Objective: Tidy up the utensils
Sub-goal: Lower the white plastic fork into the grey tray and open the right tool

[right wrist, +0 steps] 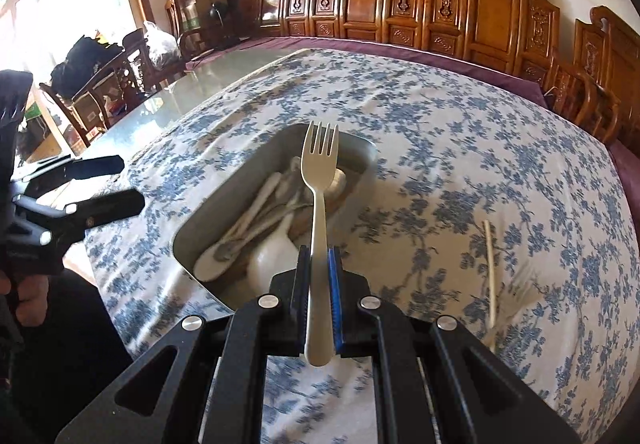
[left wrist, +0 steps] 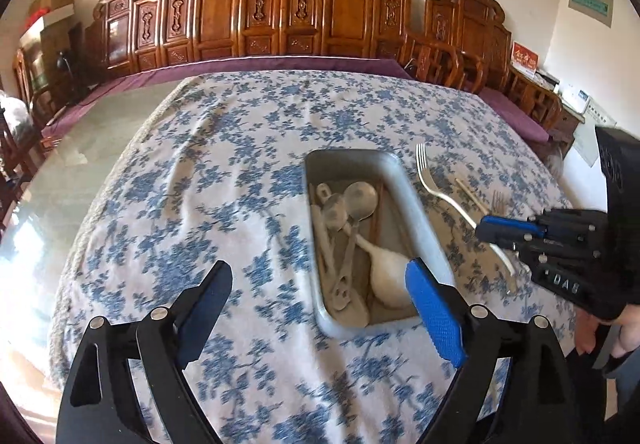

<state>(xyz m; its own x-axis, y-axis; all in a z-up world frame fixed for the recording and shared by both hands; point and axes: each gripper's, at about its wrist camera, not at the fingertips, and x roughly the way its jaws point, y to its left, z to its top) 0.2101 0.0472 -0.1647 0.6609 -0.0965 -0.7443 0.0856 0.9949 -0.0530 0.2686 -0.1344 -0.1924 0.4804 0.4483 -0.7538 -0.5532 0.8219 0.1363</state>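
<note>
A grey metal tray (left wrist: 420, 216) on the floral tablecloth holds several spoons (left wrist: 360, 196) and a white ladle-like spoon (left wrist: 388, 276). My right gripper (right wrist: 319, 256) is shut on a pale fork (right wrist: 319, 164), held by its handle with the tines pointing over the tray (right wrist: 192, 220). In the left wrist view the right gripper (left wrist: 486, 228) holds that fork (left wrist: 430, 180) to the right of the tray. My left gripper (left wrist: 316, 284) is open and empty above the tray's near end; it also shows in the right wrist view (right wrist: 120, 184). A chopstick (right wrist: 491, 272) and another fork (right wrist: 524, 288) lie on the cloth to the right.
The table has a blue-and-white floral cloth (left wrist: 224, 180) with bare glass (left wrist: 88, 148) at its left. Carved wooden chairs (left wrist: 280, 12) line the far side. Boxes and clutter (right wrist: 120, 44) stand at the far left.
</note>
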